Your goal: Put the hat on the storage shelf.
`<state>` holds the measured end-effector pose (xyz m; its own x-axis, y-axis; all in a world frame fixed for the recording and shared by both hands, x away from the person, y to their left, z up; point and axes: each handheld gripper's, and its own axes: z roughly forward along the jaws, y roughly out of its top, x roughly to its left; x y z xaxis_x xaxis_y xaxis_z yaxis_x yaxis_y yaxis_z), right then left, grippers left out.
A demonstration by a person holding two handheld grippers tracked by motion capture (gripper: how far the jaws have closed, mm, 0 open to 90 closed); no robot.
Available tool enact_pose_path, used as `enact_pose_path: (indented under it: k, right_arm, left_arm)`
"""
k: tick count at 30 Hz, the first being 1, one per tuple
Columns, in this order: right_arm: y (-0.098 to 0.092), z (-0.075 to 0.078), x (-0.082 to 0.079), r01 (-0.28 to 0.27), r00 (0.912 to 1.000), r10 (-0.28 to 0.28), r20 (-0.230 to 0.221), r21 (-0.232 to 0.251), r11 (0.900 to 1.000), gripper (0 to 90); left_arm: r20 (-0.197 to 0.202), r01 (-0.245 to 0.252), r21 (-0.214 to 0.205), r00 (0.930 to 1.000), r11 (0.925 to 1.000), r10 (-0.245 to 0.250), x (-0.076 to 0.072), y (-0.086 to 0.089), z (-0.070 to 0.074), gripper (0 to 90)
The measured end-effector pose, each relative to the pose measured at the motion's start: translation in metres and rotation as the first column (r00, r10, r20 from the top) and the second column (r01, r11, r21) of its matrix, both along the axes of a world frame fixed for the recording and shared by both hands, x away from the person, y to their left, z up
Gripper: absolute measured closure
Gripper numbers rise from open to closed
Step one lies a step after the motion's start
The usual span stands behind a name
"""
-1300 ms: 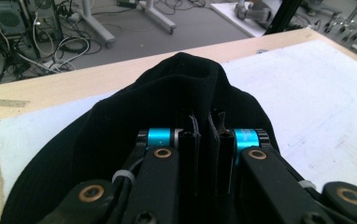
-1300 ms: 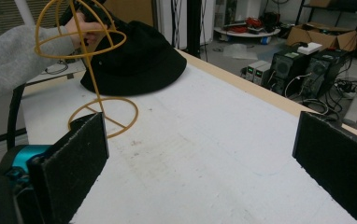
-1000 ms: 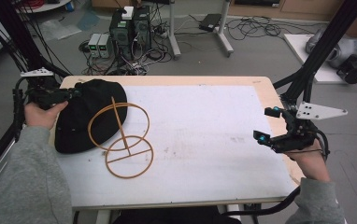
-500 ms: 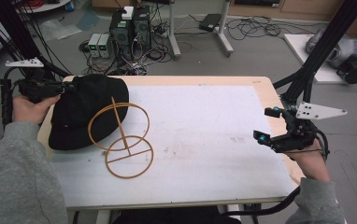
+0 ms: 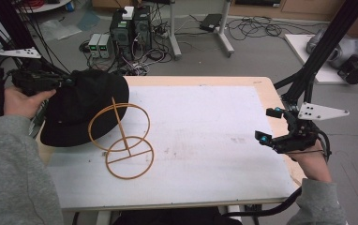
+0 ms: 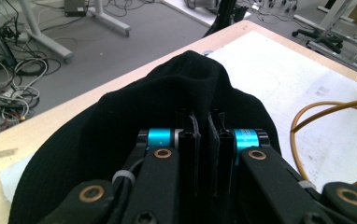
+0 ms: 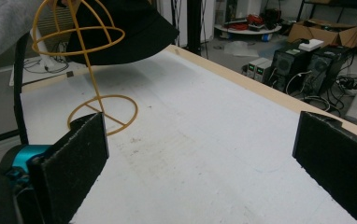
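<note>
Item 1: black fabric bucket hat with a soft brim (image 5: 81,110). It is at the left end of the table, lifted off the surface on its gripped side and hanging beside the upper ring of the stand. In the right gripper view its brim (image 7: 120,32) floats clear above the tabletop.

Item 2: yellow wire hat stand (image 5: 123,140), two rings on a thin upright post. It stands upright on the white sheet, nothing resting on it; its base ring (image 7: 103,113) lies flat.

Item 3: left gripper (image 6: 203,135). Jaws pressed together on a fold of the hat's black cloth, no gap showing beyond the fabric.

Item 4: right gripper (image 5: 271,126). It is held near the table's right edge, well apart from hat and stand. Jaws spread wide, nothing between the pads (image 7: 76,158).

Item 5: pale wooden table with white sheet covering (image 5: 205,140).
</note>
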<state>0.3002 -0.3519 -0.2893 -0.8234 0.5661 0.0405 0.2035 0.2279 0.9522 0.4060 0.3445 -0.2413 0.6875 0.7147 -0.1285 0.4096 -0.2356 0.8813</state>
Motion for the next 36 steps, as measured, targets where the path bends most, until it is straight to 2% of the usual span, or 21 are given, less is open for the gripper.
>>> enact_pose_path:
  k: [8,9,10,11,12,20,26,34,36]
  right_arm:
    - [-0.001,-0.001,0.001,0.001,1.0,-0.001,-0.007,0.004,1.0,2.7]
    - [-0.001,-0.002,0.001,0.002,0.9999,-0.002,-0.012,0.002,1.0,2.7]
    - [-0.001,-0.002,0.002,0.005,0.9999,-0.005,-0.011,0.002,1.0,2.8]
    - [-0.001,-0.002,0.002,0.003,0.9999,-0.003,-0.015,0.004,1.0,2.7]
    - [-0.001,-0.003,0.002,0.003,0.9999,-0.003,-0.015,0.002,1.0,2.7]
    - [-0.001,-0.003,0.001,0.009,0.9998,-0.009,-0.017,0.001,1.0,2.7]
    - [-0.002,-0.003,0.0,0.011,0.9998,-0.011,-0.015,-0.001,0.9999,2.7]
    - [-0.005,-0.004,0.0,0.019,0.9996,-0.019,-0.019,-0.002,0.9998,2.8]
    - [-0.005,-0.005,-0.001,0.02,0.9996,-0.02,-0.021,-0.002,0.9998,2.7]
  left_arm:
    - [0.026,-0.008,-0.014,0.9996,0.9999,0.009,-0.003,0.007,0.019,84.6]
    - [0.031,-0.01,-0.02,0.9994,0.9998,0.011,-0.004,0.009,0.024,84.6]
    - [0.031,-0.01,-0.02,0.9994,0.9998,0.011,-0.004,0.009,0.024,84.6]
    - [0.037,-0.011,-0.017,0.9992,0.9998,0.011,-0.005,0.011,0.031,84.6]
    - [0.037,-0.011,-0.017,0.9992,0.9998,0.011,-0.005,0.011,0.031,84.6]
    - [0.071,-0.03,-0.018,0.997,0.9994,0.031,-0.01,0.016,0.057,84.6]
    - [0.086,-0.033,-0.015,0.9957,0.9993,0.035,-0.014,0.02,0.071,84.6]
    - [0.09,0.011,-0.031,0.9959,0.9995,-0.008,-0.017,0.02,0.092,84.6]
    - [0.105,0.02,-0.031,0.9943,0.9993,-0.017,-0.019,0.019,0.101,84.5]
